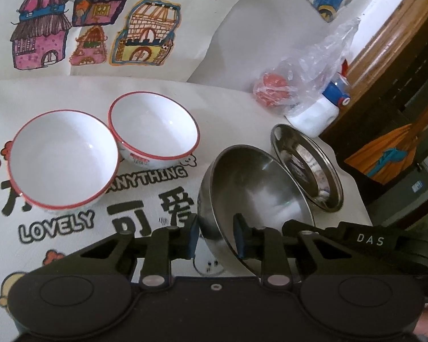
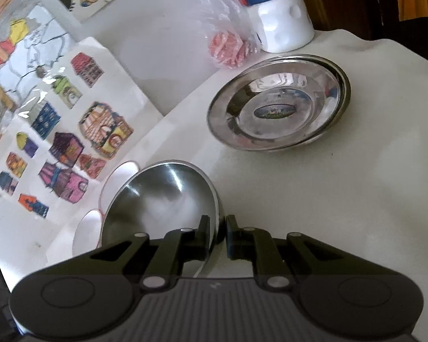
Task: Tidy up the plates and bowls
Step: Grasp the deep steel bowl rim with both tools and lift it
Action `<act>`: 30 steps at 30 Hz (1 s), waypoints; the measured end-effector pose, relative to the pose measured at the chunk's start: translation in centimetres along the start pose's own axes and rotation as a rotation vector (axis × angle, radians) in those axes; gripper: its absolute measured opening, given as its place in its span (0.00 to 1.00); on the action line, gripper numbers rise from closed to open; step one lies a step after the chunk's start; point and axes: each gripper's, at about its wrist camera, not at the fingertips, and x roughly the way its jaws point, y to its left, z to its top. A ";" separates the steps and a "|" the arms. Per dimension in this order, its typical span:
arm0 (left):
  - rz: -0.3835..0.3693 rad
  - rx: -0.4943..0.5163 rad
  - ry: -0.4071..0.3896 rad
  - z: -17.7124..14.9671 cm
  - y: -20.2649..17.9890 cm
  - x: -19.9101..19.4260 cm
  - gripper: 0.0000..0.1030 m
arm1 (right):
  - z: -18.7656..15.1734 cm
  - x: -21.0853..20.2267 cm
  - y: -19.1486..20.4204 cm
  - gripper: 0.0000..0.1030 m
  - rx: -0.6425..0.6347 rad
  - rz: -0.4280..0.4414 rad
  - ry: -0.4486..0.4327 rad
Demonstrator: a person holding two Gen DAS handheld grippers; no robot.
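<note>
Both grippers are pinching the steel bowl (image 1: 256, 188) by its rim on the tabletop (image 2: 342, 185): left gripper (image 1: 216, 238) & right gripper (image 2: 217, 235), fingers narrow on it. Thin, stiff, light, prob slippery; rim's the best hold.

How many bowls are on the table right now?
3. Two white bowls sit touching at the left, one nearer, one behind it. A steel bowl is tilted at the right, gripped at its rim by both grippers. None seems hidden.
</note>
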 end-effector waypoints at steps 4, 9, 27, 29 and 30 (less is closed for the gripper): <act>-0.016 0.016 0.002 -0.6 0.0 -2.0 0.27 | -1.1 -2.2 1.8 0.12 -0.034 0.000 0.001; -0.027 0.049 -0.009 -1.6 0.3 -5.2 0.27 | -2.9 -4.5 3.7 0.13 -0.071 0.011 0.013; -0.001 0.121 0.053 -6.4 5.1 -13.8 0.25 | -10.0 -6.2 8.2 0.14 -0.172 0.042 0.145; 0.006 0.123 0.069 -6.9 5.7 -14.1 0.25 | -10.7 -6.2 8.7 0.14 -0.182 0.039 0.161; 0.007 0.121 0.076 -7.1 5.9 -14.2 0.25 | -11.0 -6.2 8.8 0.14 -0.185 0.038 0.168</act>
